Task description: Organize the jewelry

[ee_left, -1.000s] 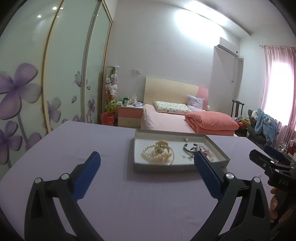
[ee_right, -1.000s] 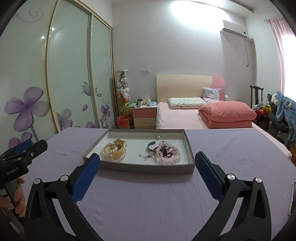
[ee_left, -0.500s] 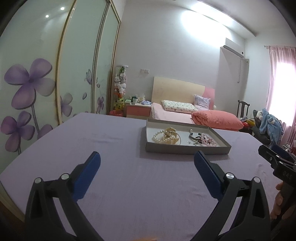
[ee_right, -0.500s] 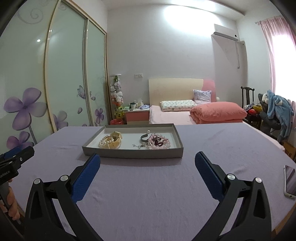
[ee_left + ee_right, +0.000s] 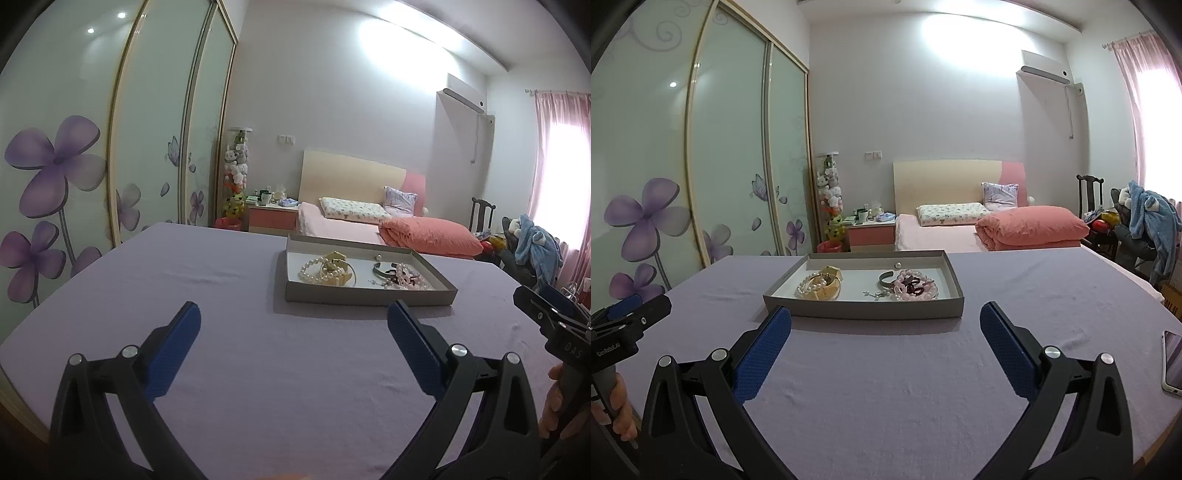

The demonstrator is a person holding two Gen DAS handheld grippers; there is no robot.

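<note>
A shallow grey tray (image 5: 365,296) (image 5: 864,309) rests on the purple tablecloth. Inside it lie a pearl bracelet with gold pieces (image 5: 325,273) (image 5: 820,286), a silver cuff (image 5: 380,269) (image 5: 886,277), pink beads (image 5: 410,280) (image 5: 914,290) and a small pearl (image 5: 897,264). My left gripper (image 5: 293,325) hovers open, well short of the tray, with nothing between its blue pads. My right gripper (image 5: 885,325) is also open and empty, its tips just short of the tray's near wall. Each gripper shows at the edge of the other's view.
A phone (image 5: 1172,363) lies at the table's right edge. Behind the table stand a bed (image 5: 979,229) with a pink quilt, a nightstand (image 5: 871,230), a chair with clothes (image 5: 1137,221) and floral wardrobe doors (image 5: 74,177). A hand (image 5: 618,410) holds the left gripper's handle.
Both grippers have drawn back from the tray over the last second, then the right one has edged closer again. Both have stayed open. The jewelry has not moved.
</note>
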